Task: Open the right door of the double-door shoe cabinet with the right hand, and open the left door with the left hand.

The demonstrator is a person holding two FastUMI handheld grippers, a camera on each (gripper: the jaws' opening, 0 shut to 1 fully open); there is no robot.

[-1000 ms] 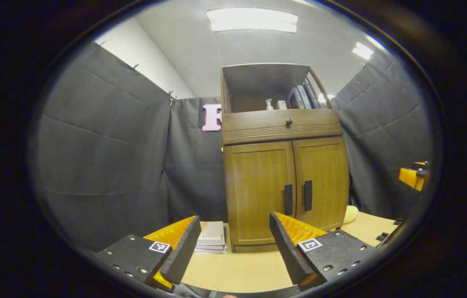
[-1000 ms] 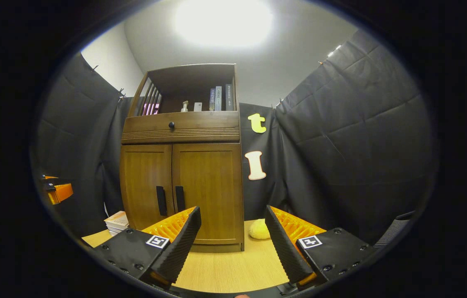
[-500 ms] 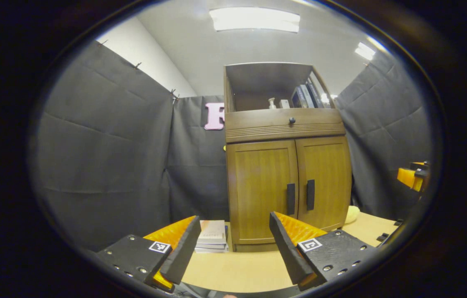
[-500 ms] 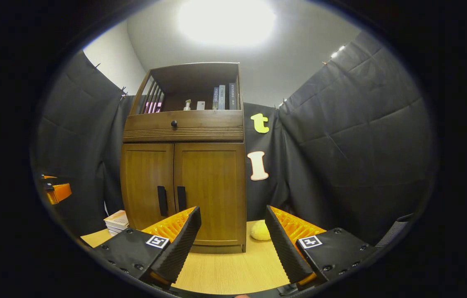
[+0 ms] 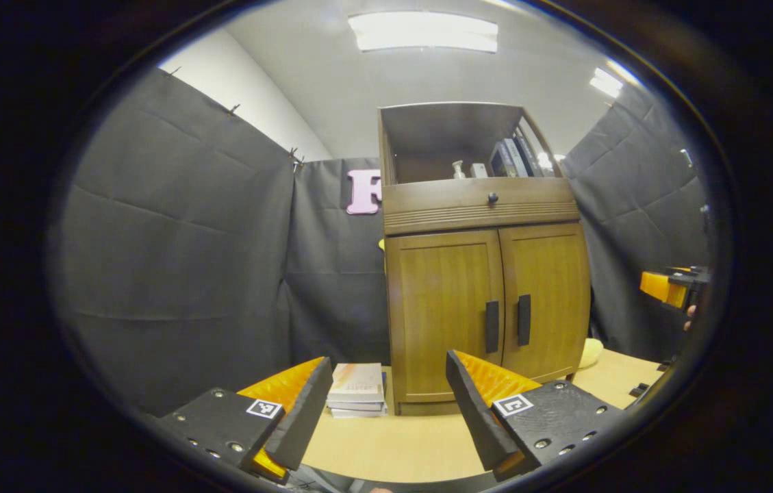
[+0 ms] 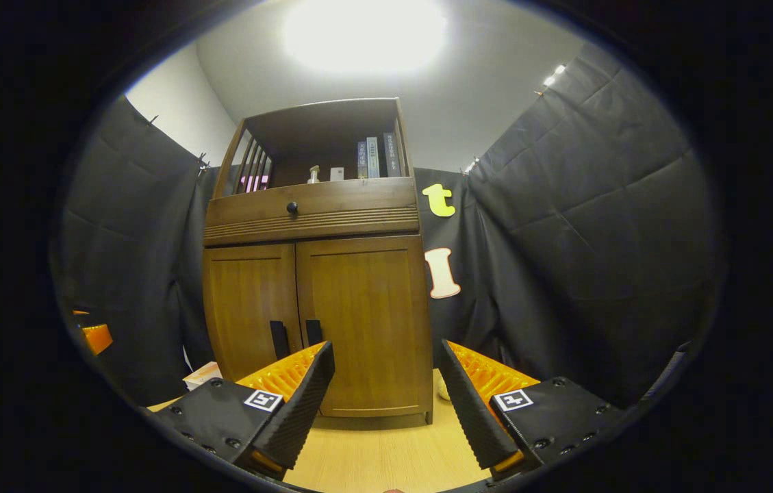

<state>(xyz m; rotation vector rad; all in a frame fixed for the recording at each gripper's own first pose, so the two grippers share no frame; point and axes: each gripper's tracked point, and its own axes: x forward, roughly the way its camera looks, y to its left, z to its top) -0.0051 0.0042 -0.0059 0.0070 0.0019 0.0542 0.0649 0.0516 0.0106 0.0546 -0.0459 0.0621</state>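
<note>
Wood cabinet (image 6: 318, 308) stands ahead on table (image 5: 393, 445), both doors closed. Your right gripper (image 6: 386, 404) and left gripper (image 5: 386, 411) hang spread, well short of handles (image 5: 507, 322), ready for a door each.

The wooden shoe cabinet (image 5: 485, 274) stands upright, both doors shut (dark handles (image 5: 508, 323) side by side).

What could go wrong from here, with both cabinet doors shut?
1. The two door handles stand close together, so the open right hand-held gripper could catch the wrong one.
2. The left door might sweep into the stack of books beside the cabinet.
</note>
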